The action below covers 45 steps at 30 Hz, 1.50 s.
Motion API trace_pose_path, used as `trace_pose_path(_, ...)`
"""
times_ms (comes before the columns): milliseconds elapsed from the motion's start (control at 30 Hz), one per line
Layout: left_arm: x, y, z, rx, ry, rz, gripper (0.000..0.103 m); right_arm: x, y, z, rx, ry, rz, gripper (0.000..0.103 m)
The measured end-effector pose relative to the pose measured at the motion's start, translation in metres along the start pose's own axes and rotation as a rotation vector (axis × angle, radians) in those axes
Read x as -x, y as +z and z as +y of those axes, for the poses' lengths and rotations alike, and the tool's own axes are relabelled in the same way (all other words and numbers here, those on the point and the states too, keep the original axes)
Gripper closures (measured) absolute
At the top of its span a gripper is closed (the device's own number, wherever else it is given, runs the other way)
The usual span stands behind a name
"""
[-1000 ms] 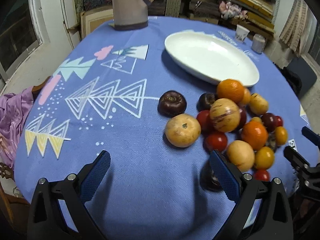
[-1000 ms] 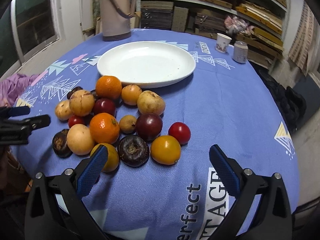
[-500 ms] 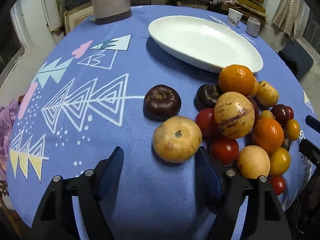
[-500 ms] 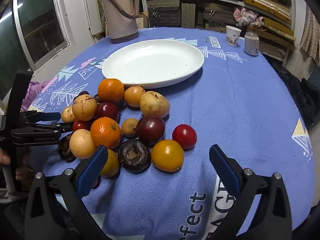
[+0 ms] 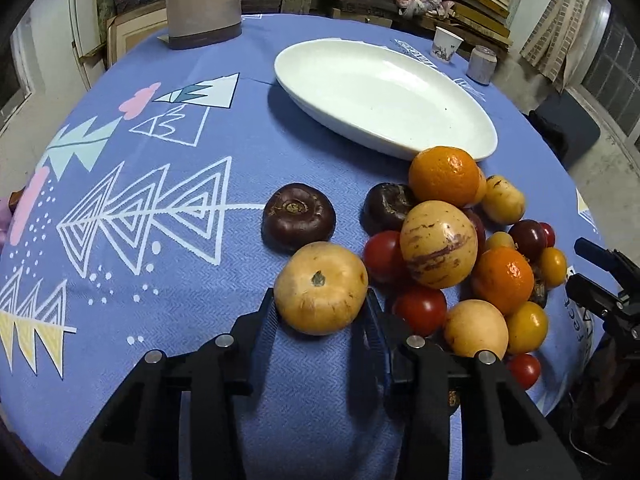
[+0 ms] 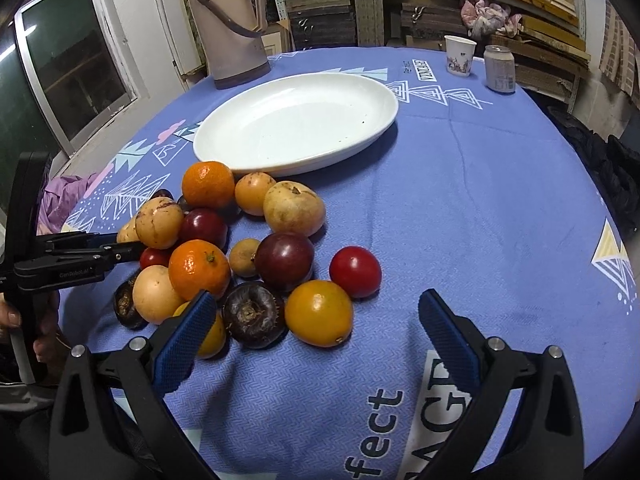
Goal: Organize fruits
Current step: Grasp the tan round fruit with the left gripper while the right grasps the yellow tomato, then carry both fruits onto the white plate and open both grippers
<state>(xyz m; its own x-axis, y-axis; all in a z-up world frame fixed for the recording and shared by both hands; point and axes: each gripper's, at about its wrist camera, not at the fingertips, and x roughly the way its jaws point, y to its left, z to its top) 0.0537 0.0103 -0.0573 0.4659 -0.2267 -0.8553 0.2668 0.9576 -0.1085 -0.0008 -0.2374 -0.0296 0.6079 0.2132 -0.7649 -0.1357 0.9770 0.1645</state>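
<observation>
The tan round fruit (image 5: 321, 287) is sitting on the blue tabletop (image 5: 160, 300) right between the fingers of the left tongs (image 5: 320, 312), which are closing on it, their pads meeting its two sides. Just beyond these tongs a dark purple fruit (image 5: 298, 215) is lying apart from the rest, and to their right the heap of fruits (image 5: 460, 248) is crowding together: a speckled yellow one (image 5: 438, 243) on top, oranges, red tomatoes and small yellow ones around it. Farther ahead and to the right the white oval plate (image 5: 384, 96) is lying with nothing in it, a beige thermos (image 5: 200, 0) standing beyond to the left. The right tongs (image 6: 316, 332) are hanging wide open over the near edge of the heap, gripping nothing; an orange-yellow fruit (image 6: 319, 313) and a dark wrinkled fruit (image 6: 253, 315) are lying between and just ahead of their fingers, touching neither pad. A red tomato (image 6: 355, 272) is sitting just past them. A paper cup (image 6: 460, 55) and a can (image 6: 499, 69) are standing far ahead to the right.
</observation>
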Motion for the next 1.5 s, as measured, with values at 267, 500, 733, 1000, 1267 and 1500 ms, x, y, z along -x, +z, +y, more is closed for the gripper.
trace_pose_path(267, 0.001, -0.003, -0.006, -0.018, 0.014, -0.012, 0.061, -0.002, -0.005, -0.006, 0.087, -0.039, 0.034, 0.004)
trace_pose_path(500, 0.001, -0.005, -0.007, -0.020, 0.015, -0.016, 0.060, -0.018, -0.006, -0.017, 0.003, 0.060, 0.101, 0.058)
trace_pose_path(733, 0.001, -0.006, -0.007, -0.030, 0.018, -0.024, 0.060, -0.027, -0.003, -0.012, -0.009, 0.027, 0.091, 0.065)
trace_pose_path(1000, 0.008, -0.009, -0.004, -0.038, 0.031, -0.056, 0.061, -0.013, 0.001, -0.016, -0.028, 0.072, 0.062, 0.066)
trace_pose_path(1267, 0.033, 0.005, -0.007, -0.067, 0.038, -0.111, 0.061, 0.007, 0.019, -0.009, -0.016, 0.137, -0.003, 0.066)
trace_pose_path(1500, 0.033, 0.057, -0.023, -0.145, 0.031, -0.158, 0.061, -0.006, 0.080, 0.008, 0.052, 0.138, -0.037, 0.066)
